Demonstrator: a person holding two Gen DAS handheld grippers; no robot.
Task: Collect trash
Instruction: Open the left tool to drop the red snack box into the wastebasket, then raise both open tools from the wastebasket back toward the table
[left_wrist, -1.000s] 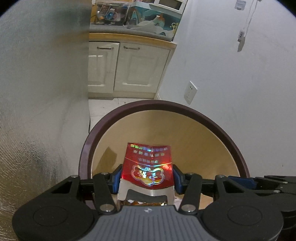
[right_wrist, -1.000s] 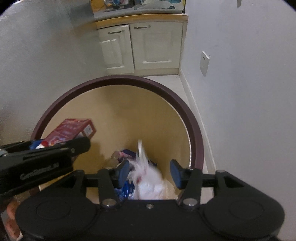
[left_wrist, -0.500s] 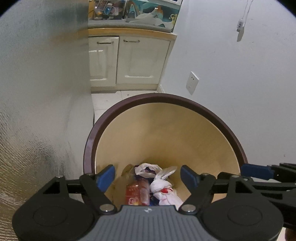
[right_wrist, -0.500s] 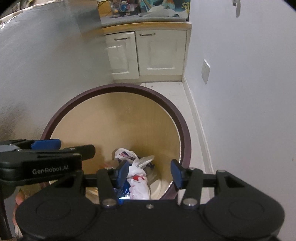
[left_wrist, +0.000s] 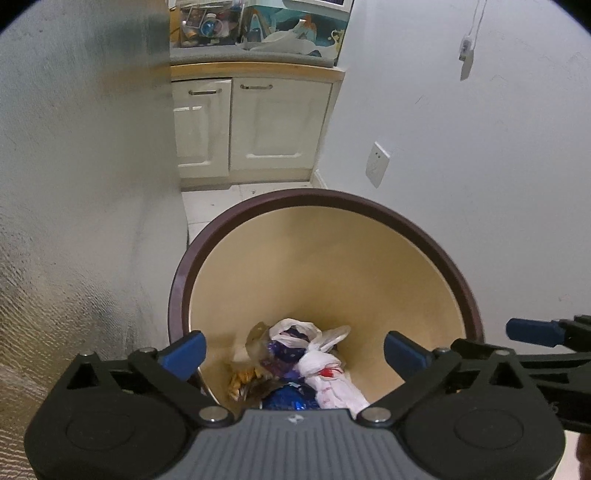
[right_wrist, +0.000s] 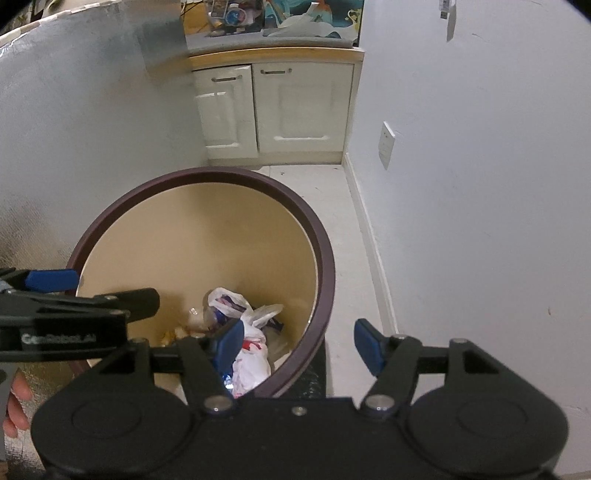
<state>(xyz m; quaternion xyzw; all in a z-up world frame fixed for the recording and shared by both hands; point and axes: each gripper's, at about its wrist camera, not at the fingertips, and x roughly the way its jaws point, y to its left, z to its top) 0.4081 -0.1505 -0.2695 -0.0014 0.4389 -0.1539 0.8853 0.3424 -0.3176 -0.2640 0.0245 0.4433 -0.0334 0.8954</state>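
Observation:
A round trash bin with a dark brown rim (left_wrist: 332, 201) and beige inside stands on the floor; it also shows in the right wrist view (right_wrist: 325, 258). At its bottom lie a tied white plastic bag (left_wrist: 328, 384), a blue wrapper (left_wrist: 288, 400) and other trash; the white bag shows in the right wrist view too (right_wrist: 251, 358). My left gripper (left_wrist: 293, 352) is open and empty above the bin. My right gripper (right_wrist: 299, 341) is open and empty over the bin's right rim. The left gripper shows at the left of the right wrist view (right_wrist: 74, 317).
A silvery textured wall (left_wrist: 81, 221) rises at the left, a white wall with a socket (left_wrist: 377, 164) at the right. White cabinet doors (left_wrist: 255, 125) under a cluttered counter stand at the back. Tiled floor (right_wrist: 354, 280) runs beside the bin.
My left gripper let go of the red box, which dropped into the bin, and opened wide. Both grippers rose and drew back from the bin. The white bag fell to the bottom.

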